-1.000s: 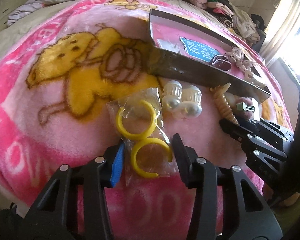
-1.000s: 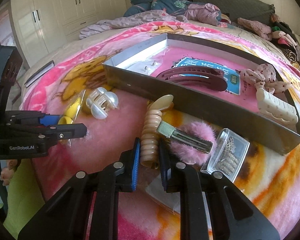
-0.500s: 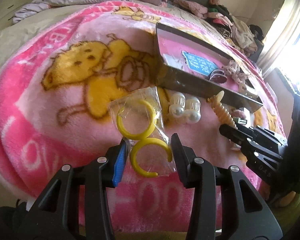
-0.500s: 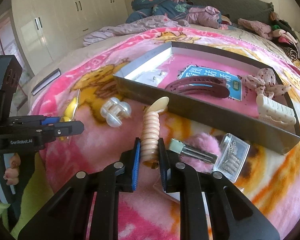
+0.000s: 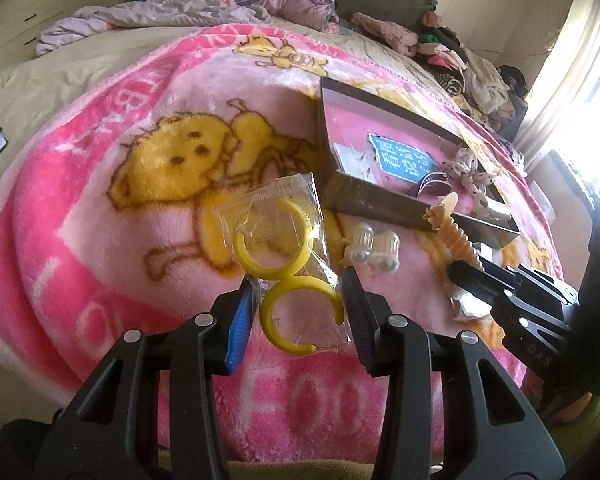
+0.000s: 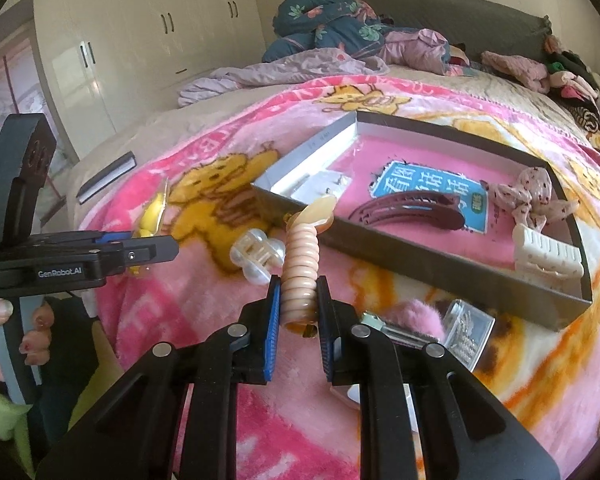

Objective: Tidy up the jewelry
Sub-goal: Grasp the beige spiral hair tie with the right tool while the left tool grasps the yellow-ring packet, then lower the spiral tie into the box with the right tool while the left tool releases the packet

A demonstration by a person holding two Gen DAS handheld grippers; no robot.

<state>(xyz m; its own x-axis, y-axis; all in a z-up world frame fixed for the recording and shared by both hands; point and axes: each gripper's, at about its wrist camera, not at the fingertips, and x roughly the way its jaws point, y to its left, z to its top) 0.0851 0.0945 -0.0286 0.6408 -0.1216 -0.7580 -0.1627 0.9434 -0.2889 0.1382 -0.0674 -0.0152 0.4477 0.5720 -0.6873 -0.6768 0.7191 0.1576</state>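
My right gripper [image 6: 298, 284] is shut on a beige ribbed hair clip [image 6: 300, 264] and holds it lifted above the pink blanket; the clip also shows in the left wrist view [image 5: 458, 236]. My left gripper [image 5: 298, 284] has its jaws around a clear bag with two yellow hoops [image 5: 284, 256], which looks lifted off the blanket. The dark open box [image 6: 440, 260] lies beyond, holding a maroon clip [image 6: 412, 210], a white claw clip [image 6: 546, 254] and a dotted bow [image 6: 534, 194].
A pearl claw clip [image 6: 256, 256] lies on the blanket [image 6: 180, 320] between the grippers. A pink pompom clip [image 6: 408, 320] and a small clear case [image 6: 466, 334] lie in front of the box. Piled clothes lie at the far side of the bed.
My right gripper has risen with the beige clip, lifting it off the blanket. My left gripper has also lifted with the bag of yellow hoops between its jaws.
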